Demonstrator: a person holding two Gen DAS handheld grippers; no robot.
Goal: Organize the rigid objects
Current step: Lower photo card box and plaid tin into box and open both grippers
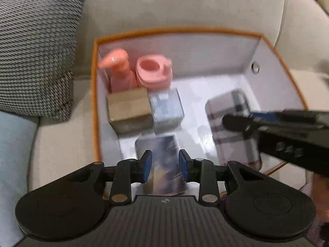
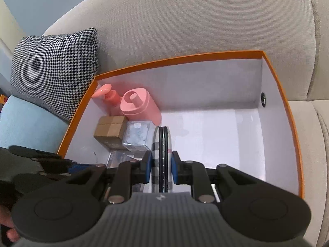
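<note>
Lowering a plaid zip case [image 2: 161,156] edge-on into the orange box [image 2: 287,111], the right hand-held gripper [image 2: 161,169] clamps it, while the left hand-held gripper [image 1: 165,164] stands released around a silvery carton [image 1: 162,160], filling the row.

Bottles [image 2: 125,103] — behind cartons [image 2: 111,132] — in box [image 2: 287,111]

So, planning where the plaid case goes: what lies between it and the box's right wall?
Nothing: between the plaid case and the right wall, only bare floor, per the right wrist view.
</note>
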